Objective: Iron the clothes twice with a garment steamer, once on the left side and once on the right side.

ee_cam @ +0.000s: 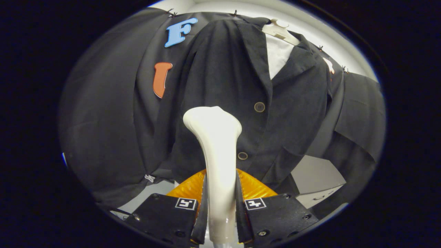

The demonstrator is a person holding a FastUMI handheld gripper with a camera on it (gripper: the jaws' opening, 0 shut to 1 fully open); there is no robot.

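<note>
The gripper (220,210) is closed on the steamer (215,148); its two fingers (202,210) press the cream handle from either side, one on the left and one on the right; each finger carrier bears one small square black-and-white marker, two in all, and these carry a pattern rather than any readable words. Just behind the fingers an orange ribbed part (253,187) shows on both sides of the handle. The steamer is a single piece, smooth and cream-coloured; its narrow handle rises from between the fingers and widens into a rounded head just ahead of them; no brand or writing can be made out on it.

Beyond the head hangs one dark jacket (227,79), front towards the camera; the head sits over the left half of the jacket front, just beside the closing edge, and whether it touches the cloth cannot be told. Two round buttons (259,107) are visible on the jacket, one above the other; the upper one lies just right of the steamer head, the lower one (242,155) just right of the handle. Inside the open collar there is a white shirt (278,55); above it a pale hanger (280,30) holds the clothes. To the lower right of the jacket, behind its hem, stands a pale grey cabinet (315,179) with a handle on its front.
</note>
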